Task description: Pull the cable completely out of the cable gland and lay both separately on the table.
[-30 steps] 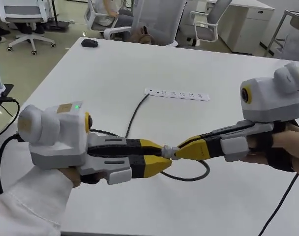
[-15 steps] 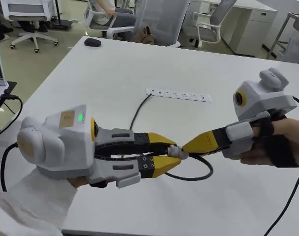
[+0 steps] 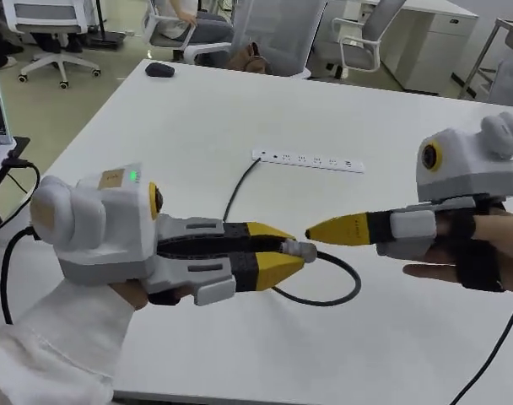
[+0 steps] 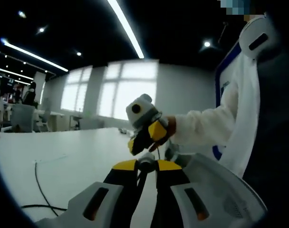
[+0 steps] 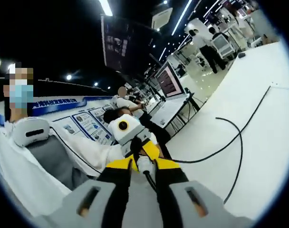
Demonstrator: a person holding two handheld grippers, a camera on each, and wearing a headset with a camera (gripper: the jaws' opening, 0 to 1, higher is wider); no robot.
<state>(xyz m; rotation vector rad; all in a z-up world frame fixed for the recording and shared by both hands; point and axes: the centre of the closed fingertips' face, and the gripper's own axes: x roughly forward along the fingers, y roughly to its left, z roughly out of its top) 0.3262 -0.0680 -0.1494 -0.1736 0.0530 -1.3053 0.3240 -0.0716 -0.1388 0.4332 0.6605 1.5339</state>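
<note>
Small grey cable gland (image 3: 300, 250) at frame centre, clamped between yellow-tipped fingers of left gripper (image 3: 294, 251), held above white table (image 3: 197, 118). Thin black cable (image 3: 348, 287) leaves gland rightward, loops on table lower right of centre. Right gripper (image 3: 312, 234) just right of gland, tip close but apart; cannot tell whether its fingers pinch anything. Long white power strip (image 3: 307, 162) upper centre; black mouse (image 3: 159, 70) upper left.

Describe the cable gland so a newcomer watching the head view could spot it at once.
Over the white table, find the left gripper, grey-white with yellow jaws, at the near left. The cable gland is the small pale grey fitting pinched between those jaws. Unlike the yellow jaws and the black cable looping out of it to the right, it is pale and stubby.
</note>
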